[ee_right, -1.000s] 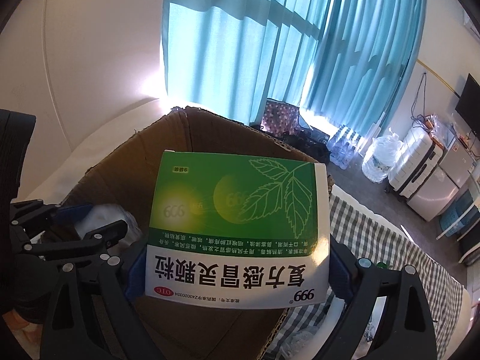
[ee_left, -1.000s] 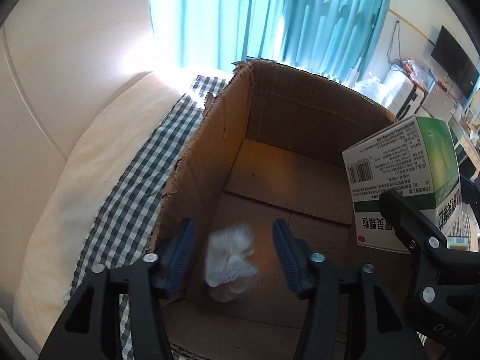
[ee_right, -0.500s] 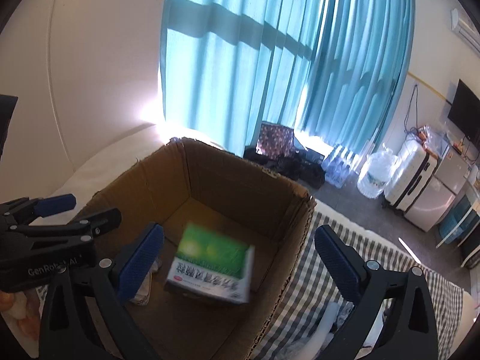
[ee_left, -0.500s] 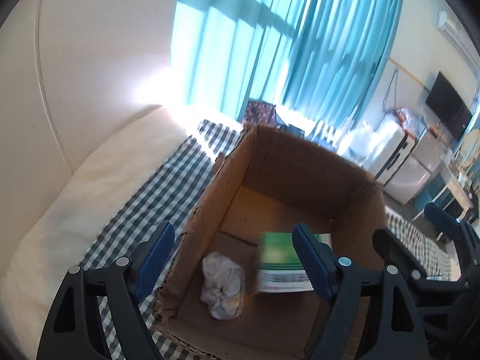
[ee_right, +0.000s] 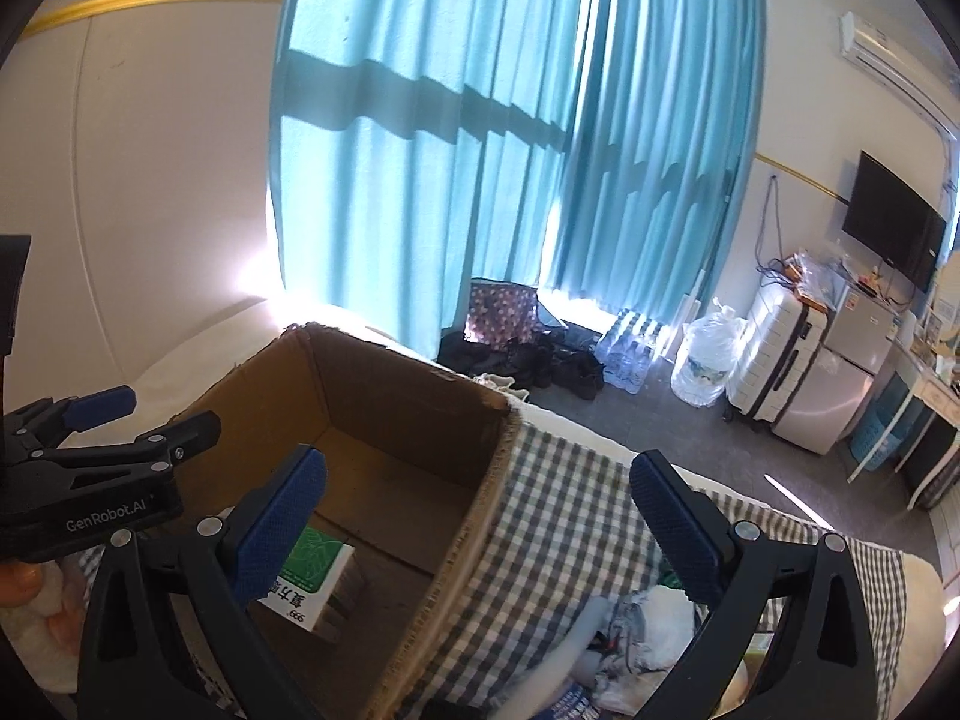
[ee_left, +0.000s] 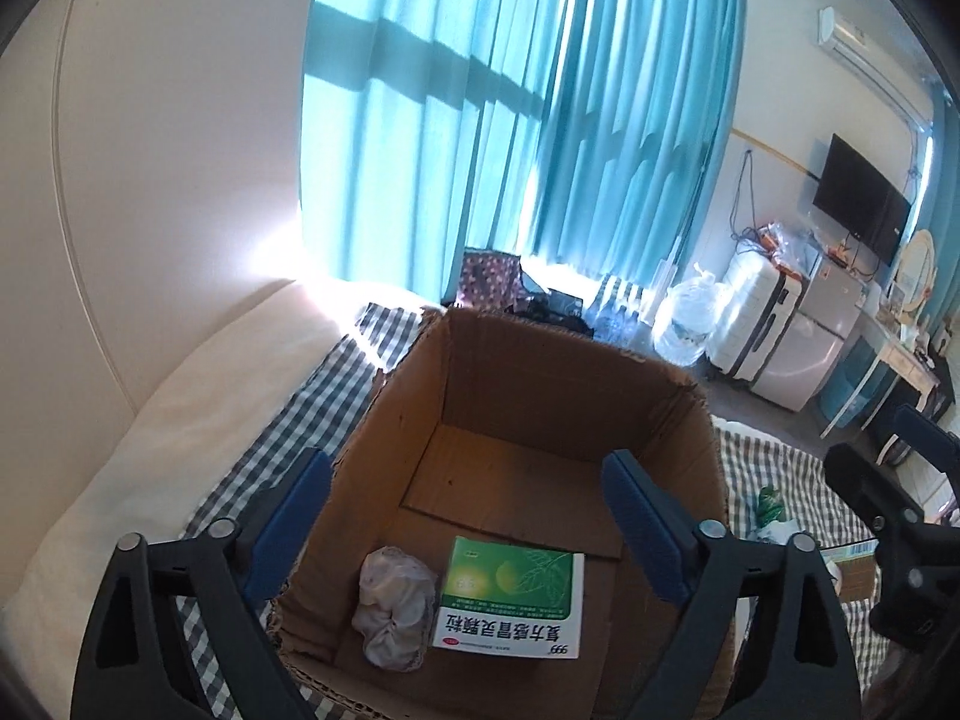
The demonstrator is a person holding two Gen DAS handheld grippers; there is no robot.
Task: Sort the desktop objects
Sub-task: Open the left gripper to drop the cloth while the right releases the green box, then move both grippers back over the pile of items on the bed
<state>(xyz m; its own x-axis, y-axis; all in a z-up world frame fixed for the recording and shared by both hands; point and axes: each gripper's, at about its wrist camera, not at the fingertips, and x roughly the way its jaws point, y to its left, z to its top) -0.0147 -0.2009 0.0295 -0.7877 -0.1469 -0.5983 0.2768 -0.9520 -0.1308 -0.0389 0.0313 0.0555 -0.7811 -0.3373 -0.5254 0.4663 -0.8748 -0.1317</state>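
An open cardboard carton [ee_left: 540, 384] stands on a checked cloth. On its floor lie a green-and-white medicine box [ee_left: 510, 600], flat, and a crumpled white tissue [ee_left: 393, 612] just left of it. My left gripper [ee_left: 462, 474] hovers above the carton's near side. Its jaws are opening and nothing is between them. My right gripper [ee_right: 478, 468] hangs open and empty over the carton's right wall [ee_right: 480, 510]. From there the medicine box [ee_right: 309, 576] shows partly behind the left finger. The left gripper [ee_right: 162, 411] appears at the left edge.
The checked cloth [ee_right: 558, 510] runs right of the carton, with a white plastic bag and small packets [ee_right: 630, 630] and a green item [ee_left: 768, 504] on it. A cream cushion [ee_left: 180, 420] lies to the left. Curtains and suitcases stand beyond.
The medicine box left my right gripper and dropped flat onto the carton floor beside the tissue. Both grippers rose and drew back. The left jaws spread much wider.
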